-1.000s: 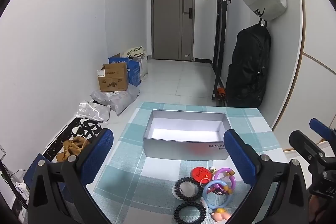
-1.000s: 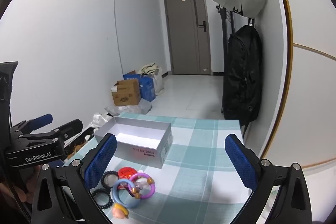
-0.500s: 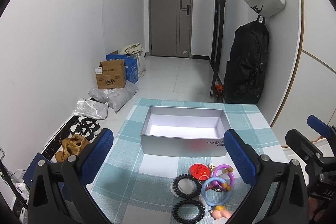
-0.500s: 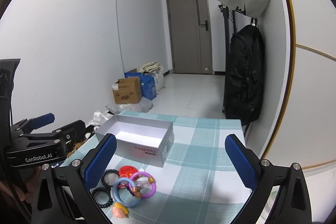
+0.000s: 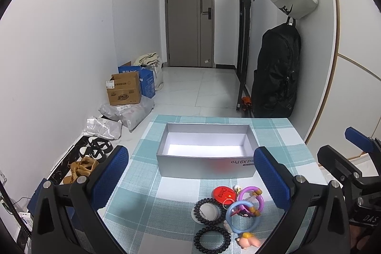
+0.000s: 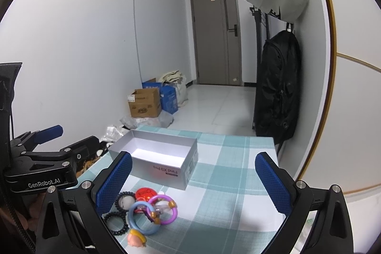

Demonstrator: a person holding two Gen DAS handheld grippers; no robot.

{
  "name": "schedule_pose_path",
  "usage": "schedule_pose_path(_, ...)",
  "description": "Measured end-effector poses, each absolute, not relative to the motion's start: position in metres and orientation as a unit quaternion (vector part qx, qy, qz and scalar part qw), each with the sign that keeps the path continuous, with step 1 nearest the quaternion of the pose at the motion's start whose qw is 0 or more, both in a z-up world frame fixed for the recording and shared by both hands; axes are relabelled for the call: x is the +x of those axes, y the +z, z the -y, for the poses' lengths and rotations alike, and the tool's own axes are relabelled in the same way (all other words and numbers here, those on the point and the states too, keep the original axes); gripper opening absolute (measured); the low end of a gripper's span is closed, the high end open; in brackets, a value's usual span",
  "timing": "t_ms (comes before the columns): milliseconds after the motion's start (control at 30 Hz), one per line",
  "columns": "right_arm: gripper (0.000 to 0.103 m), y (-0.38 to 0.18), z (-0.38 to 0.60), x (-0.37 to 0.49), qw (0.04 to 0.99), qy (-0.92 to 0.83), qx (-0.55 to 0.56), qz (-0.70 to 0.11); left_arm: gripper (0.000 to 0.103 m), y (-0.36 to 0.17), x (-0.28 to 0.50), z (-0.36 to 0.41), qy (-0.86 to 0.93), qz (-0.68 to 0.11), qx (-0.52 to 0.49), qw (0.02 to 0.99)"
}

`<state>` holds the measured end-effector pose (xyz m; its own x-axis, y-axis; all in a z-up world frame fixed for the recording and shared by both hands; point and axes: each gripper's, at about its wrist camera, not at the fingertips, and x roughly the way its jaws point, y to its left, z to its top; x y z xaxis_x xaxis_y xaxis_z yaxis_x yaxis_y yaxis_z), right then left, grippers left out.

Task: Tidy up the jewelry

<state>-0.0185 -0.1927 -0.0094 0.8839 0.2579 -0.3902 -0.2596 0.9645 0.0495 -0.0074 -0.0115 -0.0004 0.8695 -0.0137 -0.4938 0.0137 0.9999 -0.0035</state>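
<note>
While both pairs of blue-padded fingers stand spread wide and hold nothing, the left gripper [image 5: 190, 179] and right gripper [image 6: 194, 181] hover over a table [image 5: 142, 204] with a checked cloth. Between the fingers lies a cluster of jewelry: black coil bands [image 5: 212, 240], blue ring [image 5: 242, 218], purple ring [image 5: 250, 196], red badge [image 5: 223, 194]. Just beyond stands an open, empty grey box [image 5: 204, 154].

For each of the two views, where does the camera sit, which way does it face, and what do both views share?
Left wrist: behind the open left tool, facing the silver box and door; right tool at the right edge.
Right wrist: behind the open right tool, facing the table from further right; left tool at the left edge.
Shared: box, hair ties, rings, black backpack.
</note>
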Motion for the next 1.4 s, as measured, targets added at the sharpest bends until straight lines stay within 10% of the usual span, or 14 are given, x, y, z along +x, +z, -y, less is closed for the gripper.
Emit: schedule_pose_path(1400, 0.103, -0.023, 0.182, 0.002, 0.958, 0.151, 0.008, -0.244, 0.102, -0.010, 0.010, -0.010, -0.044, -0.305, -0.050, 0.950)
